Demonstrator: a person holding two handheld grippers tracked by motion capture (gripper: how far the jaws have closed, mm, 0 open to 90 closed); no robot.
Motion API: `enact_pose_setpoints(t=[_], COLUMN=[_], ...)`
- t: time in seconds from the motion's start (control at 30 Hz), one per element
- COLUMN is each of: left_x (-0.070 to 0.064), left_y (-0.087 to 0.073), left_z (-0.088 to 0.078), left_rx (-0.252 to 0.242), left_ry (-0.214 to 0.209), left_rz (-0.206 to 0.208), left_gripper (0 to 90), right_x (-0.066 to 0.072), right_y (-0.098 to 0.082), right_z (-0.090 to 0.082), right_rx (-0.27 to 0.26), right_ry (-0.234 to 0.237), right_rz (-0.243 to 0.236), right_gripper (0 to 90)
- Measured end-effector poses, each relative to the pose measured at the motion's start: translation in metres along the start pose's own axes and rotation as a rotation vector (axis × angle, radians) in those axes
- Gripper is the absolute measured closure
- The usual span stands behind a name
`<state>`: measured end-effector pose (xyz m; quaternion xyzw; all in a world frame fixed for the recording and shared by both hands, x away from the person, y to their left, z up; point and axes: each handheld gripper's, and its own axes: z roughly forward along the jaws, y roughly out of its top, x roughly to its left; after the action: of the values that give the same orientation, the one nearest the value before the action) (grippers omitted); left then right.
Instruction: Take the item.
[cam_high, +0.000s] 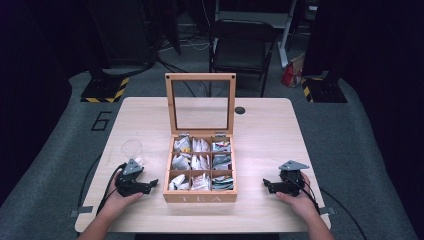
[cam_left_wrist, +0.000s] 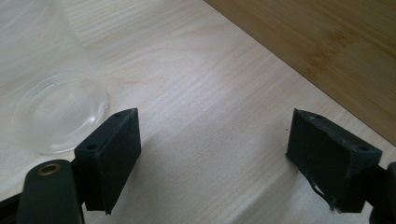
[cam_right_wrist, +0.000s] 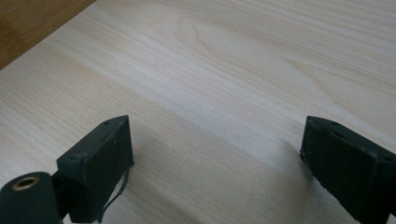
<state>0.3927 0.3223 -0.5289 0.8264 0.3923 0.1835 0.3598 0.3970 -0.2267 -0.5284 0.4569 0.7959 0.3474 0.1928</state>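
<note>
A wooden tea box (cam_high: 200, 197) stands open at the middle of the table, its glass lid (cam_high: 200, 105) upright and its compartments holding several tea bags (cam_high: 201, 161). A clear plastic cup (cam_high: 131, 149) stands left of it. My left gripper (cam_high: 152, 183) rests on the table just below the cup, pointing at the box, open and empty. In the left gripper view the cup (cam_left_wrist: 51, 93) is at upper left and the box wall (cam_left_wrist: 327, 51) at upper right. My right gripper (cam_high: 265, 185) lies right of the box, open over bare wood (cam_right_wrist: 224, 93), nothing between its jaws.
The light wooden table (cam_high: 260, 135) has a small black disc (cam_high: 240, 110) near its far edge. Behind the table stands a black folding chair (cam_high: 242, 45). Stands with yellow-black striped bases (cam_high: 105, 90) flank the far corners. Bare tabletop lies both sides of the box.
</note>
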Motion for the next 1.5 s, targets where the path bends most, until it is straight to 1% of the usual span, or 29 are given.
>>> enact_pose_setpoints(t=[0.03, 0.17, 0.3, 0.37, 0.4, 0.5, 0.67, 0.9, 1.03, 1.1, 1.13, 1.2, 1.27, 1.3, 1.33, 1.37, 1.4, 1.43, 1.47, 1.5], left_x=[0.000, 0.000, -0.001, 0.000, -0.001, -0.001, -0.001, -0.001, 0.000, 0.000, 0.000, 0.000, 0.000, 0.000, 0.000, -0.001, -0.003, -0.003, -0.004, -0.005], left_y=[0.000, 0.000, 0.000, 0.000, 0.000, 0.000, 0.000, 0.000, 0.000, 0.000, 0.000, 0.000, 0.000, 0.001, 0.002, 0.003, 0.004, 0.005, 0.006, 0.008], left_z=[0.000, 0.000, 0.000, 0.000, 0.000, 0.000, 0.000, 0.000, 0.000, 0.000, 0.000, -0.001, -0.002, -0.003, -0.003, -0.005, -0.005, -0.007, -0.008, -0.010], left_rx=[-0.001, 0.002, 0.000, 0.002, 0.001, -0.004, 0.000, 0.002, -0.001, 0.002, -0.002, 0.000, -0.003, 0.006, 0.003, 0.013, 0.007, 0.010, 0.005, 0.003], left_ry=[-0.004, 0.003, -0.001, 0.002, -0.002, 0.000, -0.001, -0.004, 0.000, -0.004, 0.000, -0.004, 0.001, -0.012, -0.021, -0.031, -0.036, -0.043, -0.050, -0.050], left_rz=[-0.008, -0.004, -0.011, -0.001, -0.011, -0.015, -0.010, -0.015, -0.010, -0.015, -0.010, -0.008, 0.000, -0.007, -0.004, -0.006, -0.015, -0.009, -0.011, -0.007], left_gripper=[17.3, 17.4, 17.4, 17.5, 17.5, 17.5, 17.6, 17.9, 18.0, 18.2, 18.2, 20.7, 24.0, 24.0, 26.0, 27.2, 27.3, 27.8, 28.8, 29.5], right_x=[0.000, 0.000, 0.000, 0.000, 0.000, 0.000, 0.000, 0.000, 0.000, 0.000, 0.000, 0.000, 0.000, 0.000, 0.000, 0.000, 0.000, 0.000, 0.000, 0.000], right_y=[0.000, 0.000, 0.000, 0.000, 0.000, 0.000, 0.000, 0.000, 0.000, 0.000, 0.000, 0.000, 0.000, 0.000, 0.000, 0.000, 0.000, 0.000, 0.000, 0.000], right_z=[0.000, 0.000, 0.000, 0.000, 0.000, 0.000, 0.000, 0.000, 0.001, 0.000, 0.000, 0.000, 0.001, 0.000, 0.000, 0.000, 0.001, 0.000, 0.000, 0.001], right_rx=[0.000, -0.001, -0.001, -0.001, -0.001, -0.001, -0.001, -0.001, -0.003, -0.001, -0.001, -0.001, -0.002, 0.000, -0.001, -0.001, -0.002, -0.001, -0.001, -0.002], right_ry=[0.001, 0.001, 0.000, 0.000, 0.000, 0.000, 0.000, 0.001, 0.000, 0.001, 0.001, 0.001, 0.000, 0.001, 0.001, 0.001, 0.000, 0.001, 0.001, 0.000], right_rz=[-0.003, -0.002, -0.004, -0.005, -0.006, -0.005, -0.006, -0.006, -0.007, -0.006, -0.006, -0.006, -0.007, -0.006, -0.006, -0.006, -0.007, -0.006, -0.006, -0.007], right_gripper=[8.7, 8.7, 8.4, 8.3, 8.3, 8.3, 8.3, 8.2, 8.2, 8.3, 8.3, 8.3, 8.2, 8.2, 8.2, 8.2, 8.3, 8.3, 8.2, 8.2])
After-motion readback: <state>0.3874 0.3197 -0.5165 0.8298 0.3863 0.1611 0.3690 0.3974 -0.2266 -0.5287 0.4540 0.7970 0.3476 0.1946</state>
